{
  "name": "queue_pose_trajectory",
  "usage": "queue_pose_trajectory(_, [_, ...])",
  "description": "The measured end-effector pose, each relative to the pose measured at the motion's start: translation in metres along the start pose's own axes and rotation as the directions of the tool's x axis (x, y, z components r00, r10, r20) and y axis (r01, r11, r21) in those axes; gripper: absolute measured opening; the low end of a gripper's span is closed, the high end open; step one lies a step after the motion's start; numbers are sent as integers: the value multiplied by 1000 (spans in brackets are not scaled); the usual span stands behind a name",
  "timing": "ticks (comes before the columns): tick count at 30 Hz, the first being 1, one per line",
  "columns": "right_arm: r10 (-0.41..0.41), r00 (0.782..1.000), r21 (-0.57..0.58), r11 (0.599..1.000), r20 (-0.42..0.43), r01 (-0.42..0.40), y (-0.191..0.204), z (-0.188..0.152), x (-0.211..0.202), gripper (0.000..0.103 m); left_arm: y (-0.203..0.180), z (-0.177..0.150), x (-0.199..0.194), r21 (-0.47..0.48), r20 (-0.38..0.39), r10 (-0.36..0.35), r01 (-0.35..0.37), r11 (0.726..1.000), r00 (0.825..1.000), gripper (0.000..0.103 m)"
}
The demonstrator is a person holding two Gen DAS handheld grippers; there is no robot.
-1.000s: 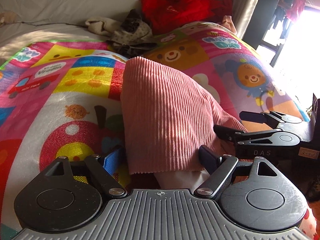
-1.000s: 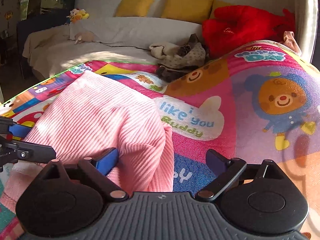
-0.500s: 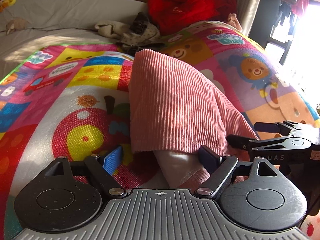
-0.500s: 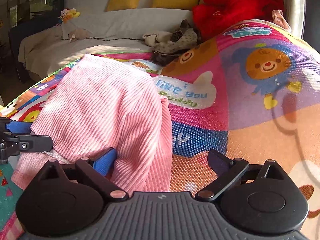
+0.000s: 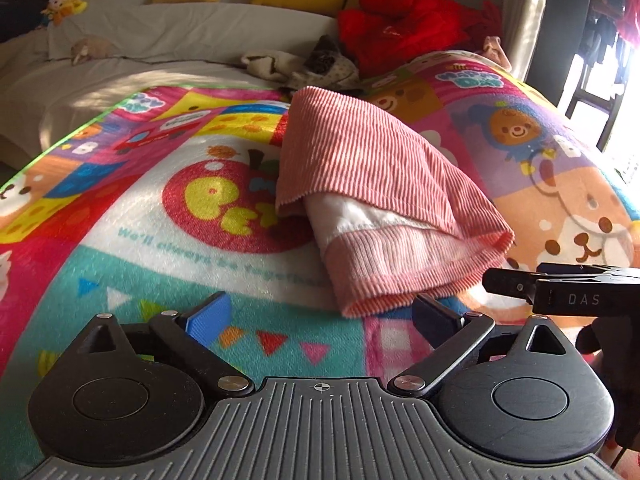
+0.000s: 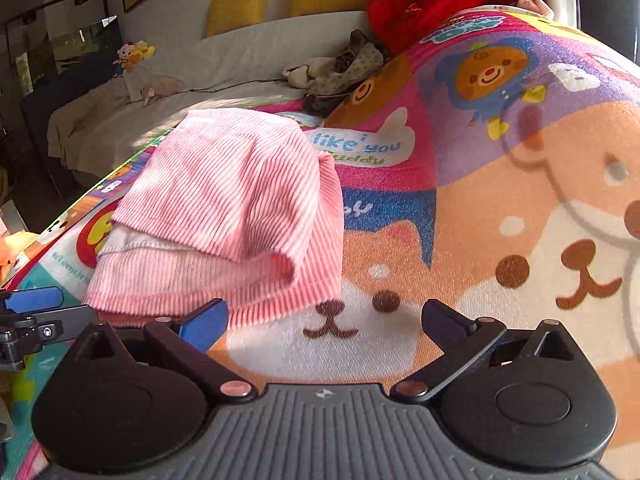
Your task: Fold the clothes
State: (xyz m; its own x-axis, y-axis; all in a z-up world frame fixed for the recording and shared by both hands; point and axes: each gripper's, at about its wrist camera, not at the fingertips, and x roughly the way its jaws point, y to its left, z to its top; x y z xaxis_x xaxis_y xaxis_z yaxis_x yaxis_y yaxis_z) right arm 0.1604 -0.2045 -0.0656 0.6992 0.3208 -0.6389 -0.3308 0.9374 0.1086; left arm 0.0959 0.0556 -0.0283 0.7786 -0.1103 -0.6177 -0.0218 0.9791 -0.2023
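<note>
Item 1: pink ribbed-knit garment (image 5: pixel 372 184), folded; we judged it soft, light, graspable at hem. Left gripper (image 5: pixel 320 316), right gripper (image 6: pixel 324 320): both gaped, empty.

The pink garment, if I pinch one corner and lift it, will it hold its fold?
Probably not: the pink garment drapes softly, so it would likely flop open. Its white lining already slips out, suggesting loose layers. Ribbed cloth probably grips well.
</note>
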Motion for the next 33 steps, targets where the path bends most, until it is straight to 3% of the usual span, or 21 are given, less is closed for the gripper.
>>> queue_pose_trajectory(11, [15,999,-26,1000,-30,-16,-1,-38,-46,103,-32,-28,-10,145,-4,117,-116,983,993,103])
queue_pose_trajectory(16, [-53,997,-107,993,-53,47,13,-38,-37,103,-30,-29,-11,138,9,107,-107,985,994,103])
queue_pose_trajectory(33, [-35,999,-84,996,-42,32,9,-37,-35,103,-30,-30,-11,135,18,107,-108,985,994,103])
